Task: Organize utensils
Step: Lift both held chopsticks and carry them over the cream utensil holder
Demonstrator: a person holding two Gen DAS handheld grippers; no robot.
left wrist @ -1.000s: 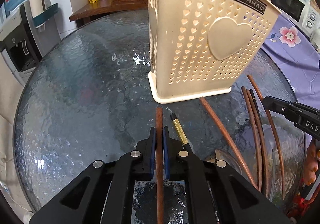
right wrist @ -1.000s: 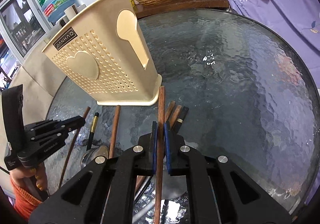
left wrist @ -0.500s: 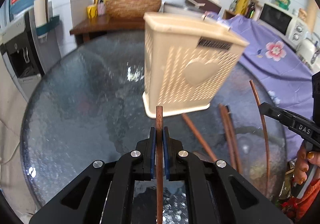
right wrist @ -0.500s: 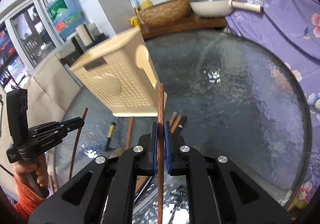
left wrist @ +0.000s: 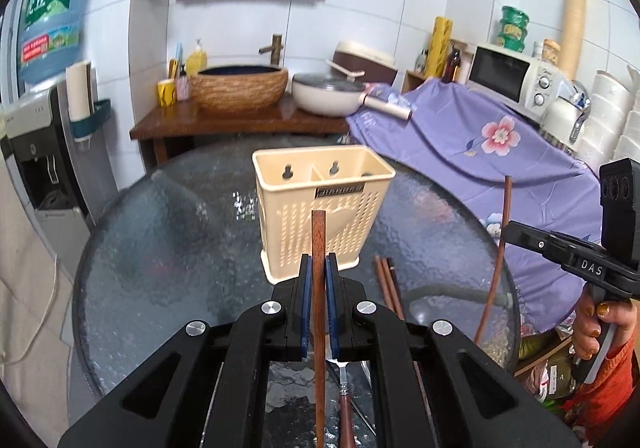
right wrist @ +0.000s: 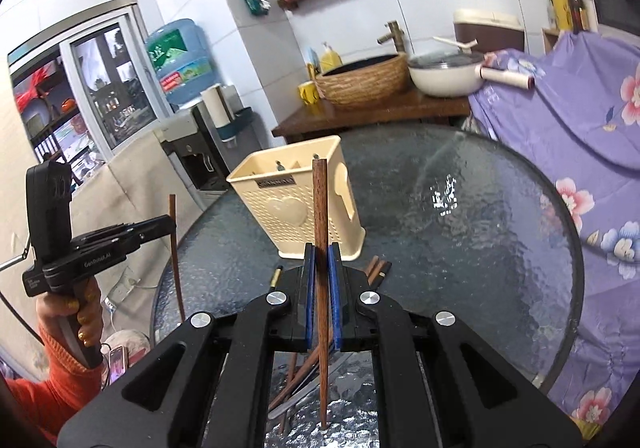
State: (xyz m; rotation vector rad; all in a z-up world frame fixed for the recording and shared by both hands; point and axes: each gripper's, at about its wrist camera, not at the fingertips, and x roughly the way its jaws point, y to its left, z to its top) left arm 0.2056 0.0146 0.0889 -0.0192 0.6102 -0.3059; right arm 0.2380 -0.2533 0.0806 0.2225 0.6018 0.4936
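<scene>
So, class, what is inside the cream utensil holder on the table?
The utensil holder shows a central divider, two keyhole slots in its back wall and no utensils poking above its rim. Its front wall hides the bottom.

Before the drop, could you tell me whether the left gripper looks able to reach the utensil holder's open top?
Probably yes: the left gripper, shut on a wooden chopstick, faces the cream utensil holder with nothing between.

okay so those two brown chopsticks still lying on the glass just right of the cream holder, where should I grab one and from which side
Grip one of the two brown chopsticks near its blunt thick end, the end closest to the cream holder. They lie flat and touching, so I'd come from straight above with the jaws set across the stick, probably on the outer one, whose right side faces bare glass table. Both grippers are full now.
</scene>
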